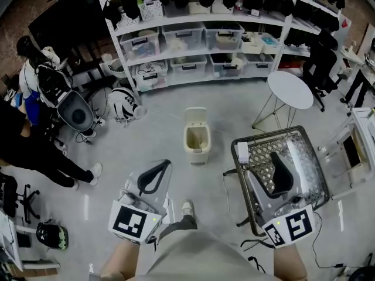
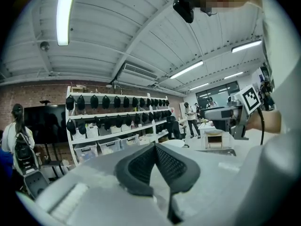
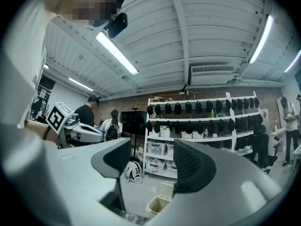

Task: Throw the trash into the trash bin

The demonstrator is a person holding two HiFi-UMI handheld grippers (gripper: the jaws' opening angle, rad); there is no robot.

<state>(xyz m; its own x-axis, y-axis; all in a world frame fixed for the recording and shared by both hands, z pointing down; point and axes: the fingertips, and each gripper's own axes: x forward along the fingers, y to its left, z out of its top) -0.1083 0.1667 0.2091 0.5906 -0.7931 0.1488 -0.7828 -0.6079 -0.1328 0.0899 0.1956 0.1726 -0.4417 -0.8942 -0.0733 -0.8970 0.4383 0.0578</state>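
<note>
Standing lid-up on the floor (image 1: 225,107) ahead, trash bin (image 1: 197,151) sits well apart from both grippers: left gripper (image 2: 154,149) jaws together, right gripper (image 3: 151,166) jaws wide apart, empty, over a mesh table (image 1: 306,151).

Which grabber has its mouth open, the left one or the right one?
The right gripper: its jaws stand apart with nothing between them. The left gripper has its jaws closed together at the tips.
</note>
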